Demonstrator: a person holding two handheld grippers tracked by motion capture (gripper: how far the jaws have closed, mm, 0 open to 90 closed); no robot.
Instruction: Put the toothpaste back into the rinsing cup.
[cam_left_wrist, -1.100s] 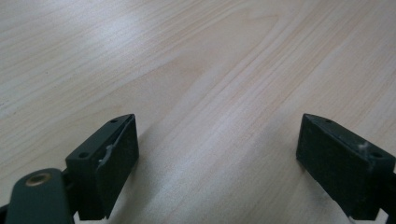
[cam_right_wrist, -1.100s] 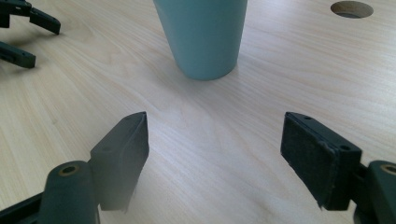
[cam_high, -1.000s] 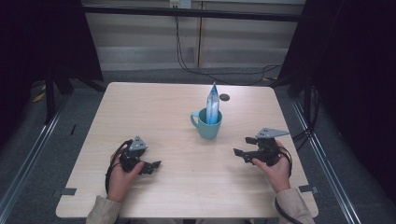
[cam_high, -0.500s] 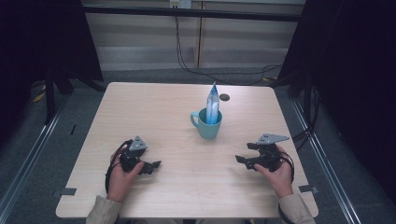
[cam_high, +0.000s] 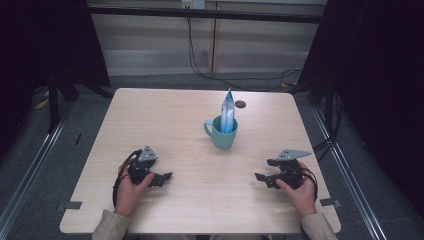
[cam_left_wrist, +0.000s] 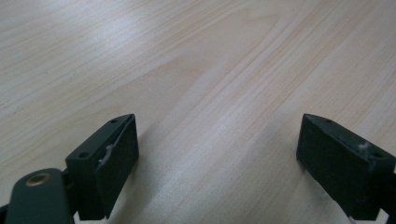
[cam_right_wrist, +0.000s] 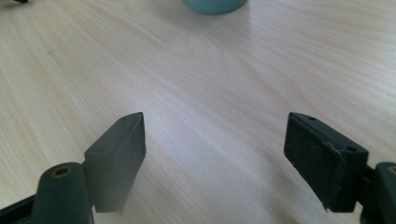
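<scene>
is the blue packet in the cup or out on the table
In: the blue packet stands upright inside the teal cup, its top poking above the rim.

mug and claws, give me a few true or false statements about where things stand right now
1. A blue pouch stands upright in the teal mug. True.
2. The right claw grips the mug. False: it is apart from it, open over bare table.
3. The left claw is open and empty. True.
4. The mug lies on its side. False: it stands upright.
5. The mug's handle points to the high view's left. True.
</scene>
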